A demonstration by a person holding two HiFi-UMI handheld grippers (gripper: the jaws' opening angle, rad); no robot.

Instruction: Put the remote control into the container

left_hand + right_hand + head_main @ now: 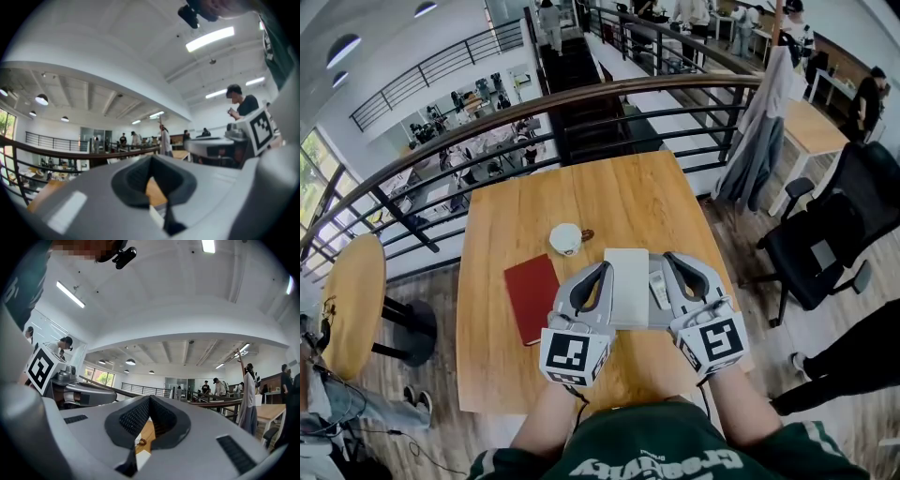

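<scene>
The white rectangular container (626, 281) lies on the wooden table (581, 211) near its front edge. A light grey remote control (658, 289) lies flat beside the container's right side. My left gripper (606, 267) hovers over the container's left edge, shut with nothing in it. My right gripper (668, 257) hangs just right of the remote, shut and empty too. In the left gripper view the jaws (151, 159) meet at their tips; in the right gripper view the right gripper (150, 398) is shut the same way. Both gripper views look out over the hall, so neither shows the remote.
A red notebook (532, 296) lies at the table's left front. A white cup (565, 238) with a small brown object (586, 234) beside it stands behind the container. A railing (581, 122) runs behind the table, a black office chair (834, 234) stands to the right.
</scene>
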